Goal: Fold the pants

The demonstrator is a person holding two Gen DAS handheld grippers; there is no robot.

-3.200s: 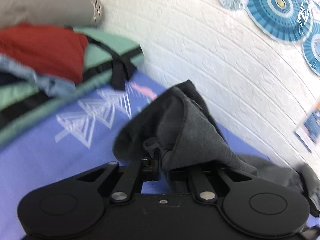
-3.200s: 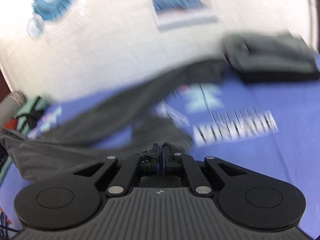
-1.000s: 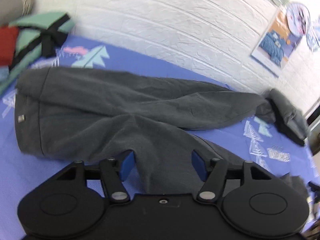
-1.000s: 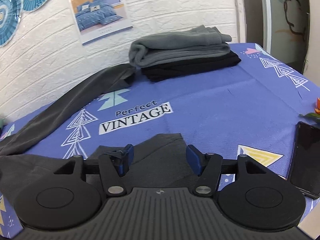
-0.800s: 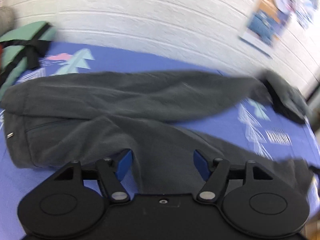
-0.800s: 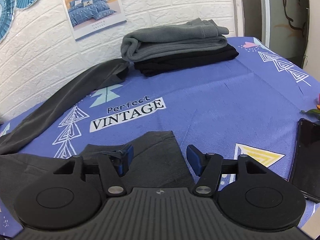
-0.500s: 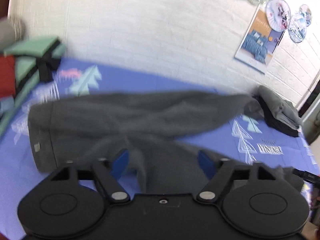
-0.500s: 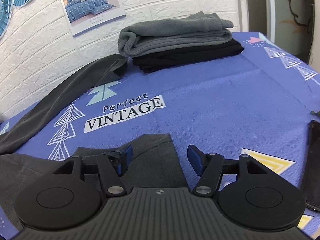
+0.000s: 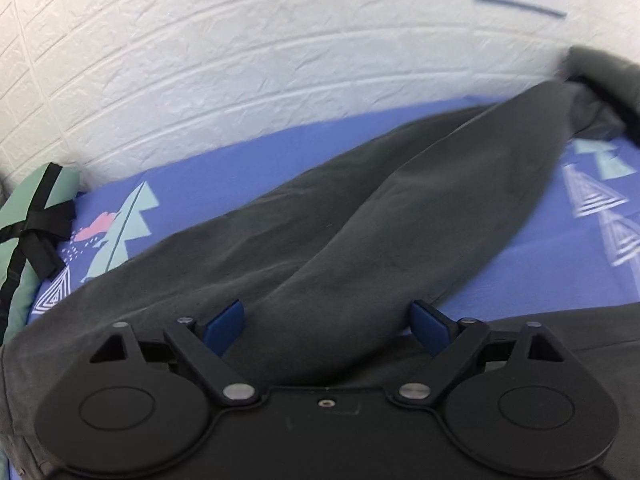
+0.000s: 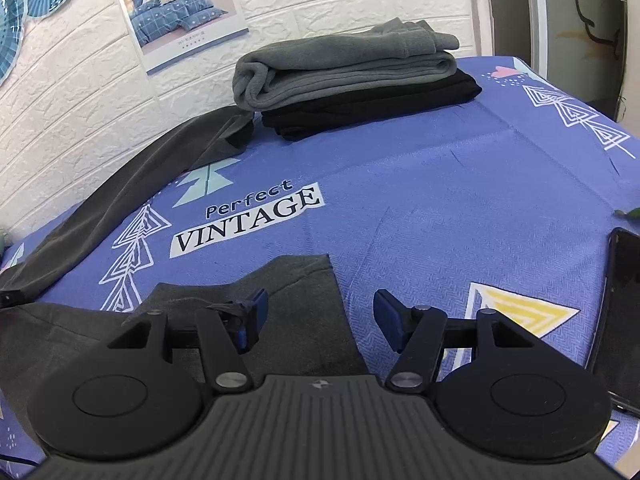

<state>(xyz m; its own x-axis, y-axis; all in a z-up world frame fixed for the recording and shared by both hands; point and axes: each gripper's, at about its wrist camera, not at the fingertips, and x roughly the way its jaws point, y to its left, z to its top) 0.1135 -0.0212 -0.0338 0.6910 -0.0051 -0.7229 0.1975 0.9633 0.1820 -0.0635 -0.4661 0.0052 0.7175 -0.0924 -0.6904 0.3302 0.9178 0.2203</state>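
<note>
Pants: dark grey pants (image 9: 360, 216) lie spread flat on the blue printed sheet (image 10: 460, 184) covering the desk, the two legs opening in a V.
Far leg: it runs along the white brick wall (image 9: 240, 60), its cuff end touching the stack of folded clothes (image 10: 348, 76) at the far right of the desk.
Near leg: its cuff edge (image 10: 304, 260) lies square on the sheet just in front of the right tongs, well short of the "Perfect VINTAGE" print (image 10: 248, 216).
Left tongs: the left tongs (image 9: 324, 324) are released, blue pads wide apart, with the crotch end of the far leg between them; whether the pads touch the cloth cannot be told.
Right tongs: the right tongs (image 10: 318, 316) are released too, pads apart, one over the near leg's cuff and one over bare sheet.
Open room: a broad bare stretch of sheet lies between the two legs and on to the right desk edge.
Edge hazards: a black phone (image 10: 620, 312) lies at the right desk edge; a green bundle with black straps (image 9: 28, 232) sits at the left end beside the waistband.
</note>
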